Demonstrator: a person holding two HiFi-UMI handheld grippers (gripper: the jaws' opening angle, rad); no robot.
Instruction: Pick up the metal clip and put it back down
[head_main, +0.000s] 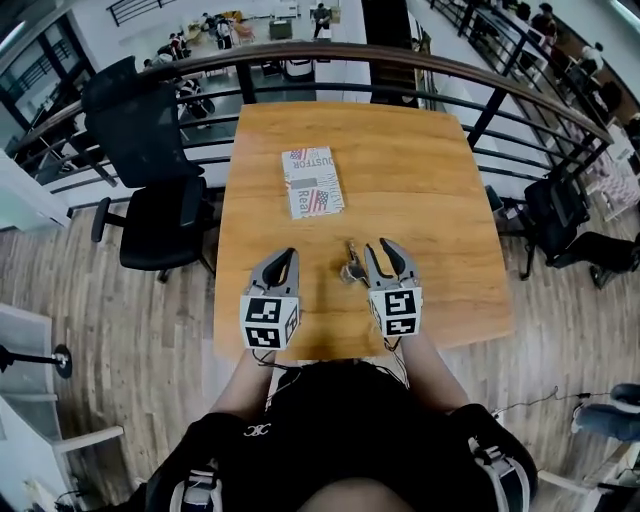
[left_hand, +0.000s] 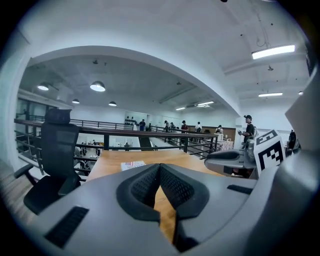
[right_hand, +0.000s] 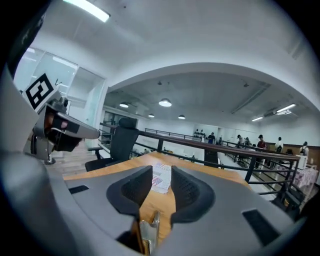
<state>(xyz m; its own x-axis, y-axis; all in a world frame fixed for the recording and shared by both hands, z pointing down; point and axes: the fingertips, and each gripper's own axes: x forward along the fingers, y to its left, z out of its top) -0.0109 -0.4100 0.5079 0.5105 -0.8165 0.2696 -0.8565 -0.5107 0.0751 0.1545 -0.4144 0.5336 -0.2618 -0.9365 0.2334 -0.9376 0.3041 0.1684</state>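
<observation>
Metal clip (head_main: 352, 268) lies on the counter (head_main: 430, 180), low between the right claw's (head_main: 380, 246) spread jaws, apparently set down; next, draw that claw clear. Left claw (head_main: 288, 256) is pressed together, empty.

Booklet (head_main: 313, 182) at table (head_main: 430, 200) centre: sideways print reads roughly "DUSTFOR", plus "Rea…" at its near left corner. Rest too small to read.

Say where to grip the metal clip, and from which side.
Grip the metal clip across the flat faces of its thin upright plate, coming from the near side with the right gripper: the plate stands edge-on between its open fingers.
</observation>
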